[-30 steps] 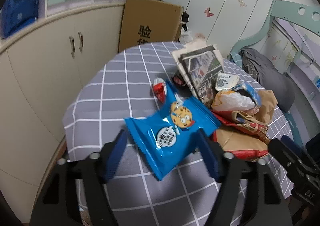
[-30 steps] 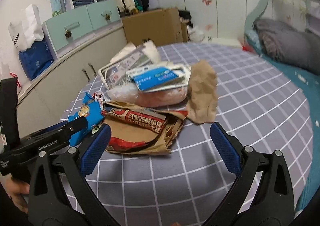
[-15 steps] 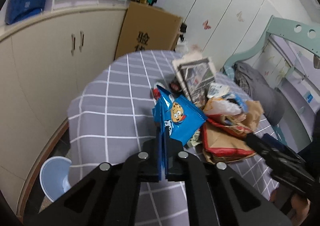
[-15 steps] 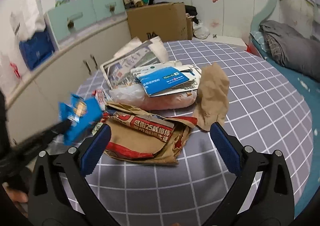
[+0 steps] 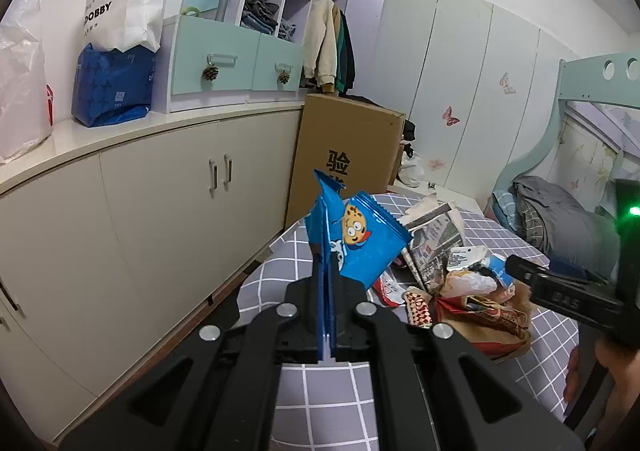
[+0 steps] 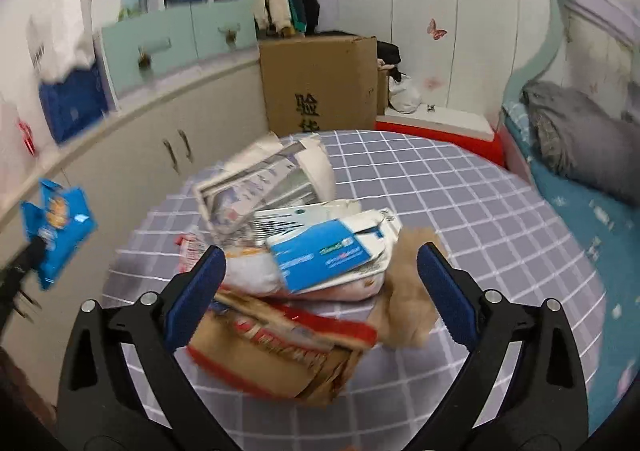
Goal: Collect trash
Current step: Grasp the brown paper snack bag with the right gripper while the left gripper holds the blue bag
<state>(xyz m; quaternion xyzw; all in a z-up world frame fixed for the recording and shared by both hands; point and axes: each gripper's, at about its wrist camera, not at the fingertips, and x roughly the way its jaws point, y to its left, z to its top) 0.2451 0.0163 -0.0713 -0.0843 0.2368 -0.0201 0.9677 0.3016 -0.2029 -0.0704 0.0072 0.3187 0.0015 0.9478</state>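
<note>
Bedroom, checked desk [image 5: 280, 283] beside cream cabinets. Left view: left hand-held gripper [image 5: 326, 251] pinches blue cookie wrapper [image 5: 360, 243] by its lower edge, lifted clear at 12 o'clock; likely light, crinkly, slippery, so grip the seam. Right view: right hand-held gripper [image 6: 320, 275] spread over trash pile [image 6: 296, 291]; shows far desk, bed at 3 o'clock.

Left wrist view: looks along its fingers, tilted slightly down, across the table's [image 5: 560, 331] left edge toward the cabinets [image 5: 160, 211] and far wardrobe. Right wrist view: sits close above the trash pile [image 6: 304, 271], facing far. The 2 views share pile, cardboard box [image 5: 348, 147] [image 6: 320, 79] and cabinets.
</note>
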